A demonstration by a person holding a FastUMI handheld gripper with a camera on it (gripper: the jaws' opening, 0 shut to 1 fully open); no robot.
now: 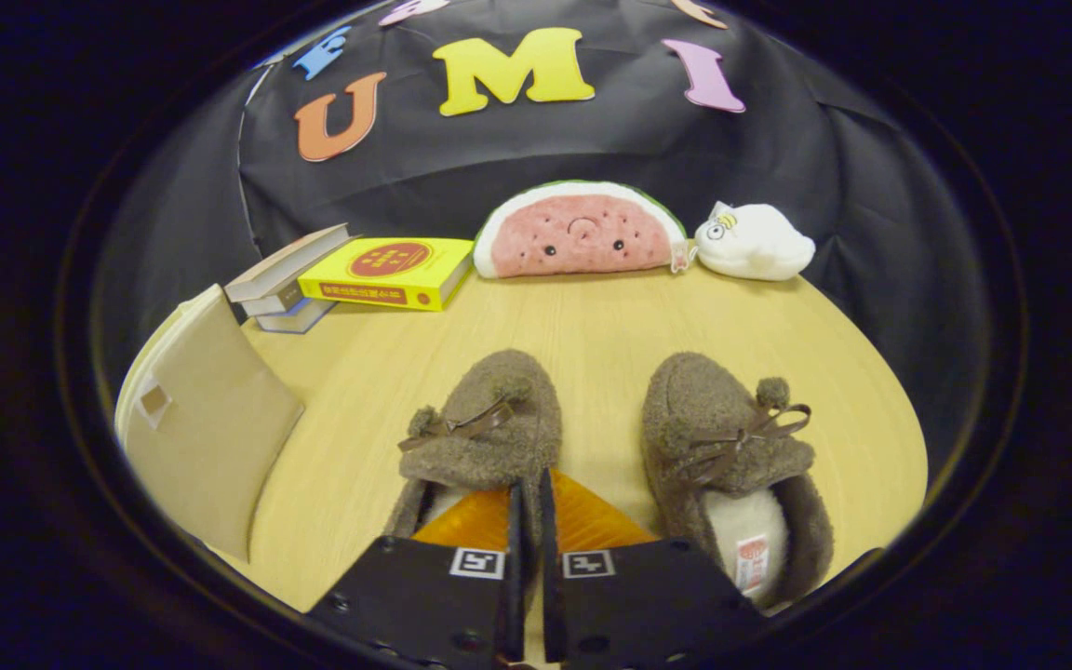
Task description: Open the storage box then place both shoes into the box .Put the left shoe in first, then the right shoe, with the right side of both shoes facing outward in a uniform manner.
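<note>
Two fuzzy brown slippers with bows and pompoms lie side by side on the wooden table, toes pointing away from me. The left shoe [489, 433] is just ahead of my fingers, and its heel opening is partly hidden under them. The right shoe [727, 456] lies to the right of the fingers, its cream lining and a label showing. My gripper [529, 484] is shut, its fingers together with only a thin slit between them, over the left shoe's inner rim. Nothing is visibly held. The beige storage box [206, 419] stands left of the shoes, its flat face with a small square tab towards them.
Beyond the shoes, along the booth wall, lie a stack of books topped by a yellow book [387, 272], a watermelon-slice plush [578, 233] and a white plush [755, 244]. Bare tabletop [592, 316] stretches between these and the shoes. The table's round edge is close behind the box.
</note>
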